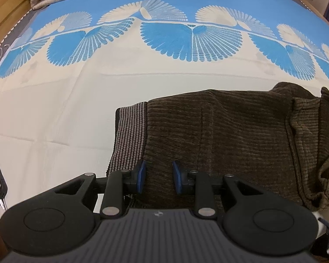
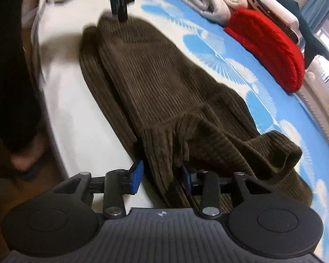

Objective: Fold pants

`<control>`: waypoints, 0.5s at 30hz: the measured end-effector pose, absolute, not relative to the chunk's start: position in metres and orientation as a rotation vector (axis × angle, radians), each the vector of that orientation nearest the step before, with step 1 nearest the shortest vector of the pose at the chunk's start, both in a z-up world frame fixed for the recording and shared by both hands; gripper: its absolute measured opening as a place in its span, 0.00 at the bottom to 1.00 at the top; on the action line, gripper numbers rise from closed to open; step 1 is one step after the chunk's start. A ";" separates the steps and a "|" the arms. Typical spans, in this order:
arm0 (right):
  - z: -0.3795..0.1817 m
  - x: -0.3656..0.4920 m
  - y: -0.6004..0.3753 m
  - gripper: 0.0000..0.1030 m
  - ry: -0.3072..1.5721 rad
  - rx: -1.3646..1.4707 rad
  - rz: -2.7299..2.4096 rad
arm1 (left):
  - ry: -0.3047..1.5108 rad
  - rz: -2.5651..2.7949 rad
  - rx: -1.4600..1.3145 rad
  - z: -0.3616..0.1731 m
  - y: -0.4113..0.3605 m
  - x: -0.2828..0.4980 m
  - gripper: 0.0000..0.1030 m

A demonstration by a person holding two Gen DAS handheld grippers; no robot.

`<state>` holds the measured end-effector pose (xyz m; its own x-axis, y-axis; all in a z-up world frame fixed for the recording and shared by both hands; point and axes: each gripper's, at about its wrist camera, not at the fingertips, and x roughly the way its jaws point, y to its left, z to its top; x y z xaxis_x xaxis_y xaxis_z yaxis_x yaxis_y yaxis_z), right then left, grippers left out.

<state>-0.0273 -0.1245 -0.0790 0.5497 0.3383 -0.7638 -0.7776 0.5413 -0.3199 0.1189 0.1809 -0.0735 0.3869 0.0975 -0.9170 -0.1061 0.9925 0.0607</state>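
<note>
Here, in the left wrist view, the brown corduroy pants point(image 1: 230, 135) lie on the blue-and-cream bedspread point(image 1: 54, 114), running off to the right from the striped grey waistband point(image 1: 129, 135), which sits just ahead and left of the left gripper point(image 1: 159, 178). Its blue pads are spread, with fabric lying between them but not pinched. In the right wrist view, the pants point(image 2: 155, 83) stretch lengthwise straight away from the right gripper point(image 2: 162, 177), whose pads are also spread, straddling a gathered ridge of cloth at the near end. The left gripper point(image 2: 120, 4) appears at the far end. So each claw holds station at one end of the long axis; a fold would probably bring end to end.
</note>
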 end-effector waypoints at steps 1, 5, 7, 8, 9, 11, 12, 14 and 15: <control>-0.074 -0.028 -0.123 0.39 0.692 -0.692 0.749 | 1.165 0.129 -0.012 -0.073 0.181 0.119 0.30; -0.063 -0.020 -0.126 0.44 0.684 -0.589 0.695 | 1.161 0.115 0.002 -0.072 0.176 0.119 0.30; -0.063 -0.008 -0.134 0.50 0.711 -0.533 0.627 | 1.161 0.116 0.000 -0.072 0.175 0.119 0.30; -0.064 -0.002 -0.139 0.53 0.729 -0.504 0.589 | 1.160 0.116 -0.001 -0.072 0.175 0.119 0.30; -0.067 0.006 -0.140 0.55 0.748 -0.480 0.565 | 1.160 0.115 -0.001 -0.072 0.174 0.119 0.30; -0.072 0.021 -0.147 0.58 0.813 -0.411 0.537 | 1.160 0.114 0.004 -0.072 0.173 0.120 0.30; -0.073 0.026 -0.151 0.58 0.849 -0.353 0.522 | 1.161 0.113 0.006 -0.072 0.172 0.120 0.30; -0.077 0.044 -0.160 0.58 0.909 -0.205 0.485 | 1.161 0.111 0.006 -0.072 0.171 0.120 0.30; -0.078 0.053 -0.165 0.59 0.934 -0.127 0.465 | 1.161 0.111 0.006 -0.072 0.171 0.120 0.30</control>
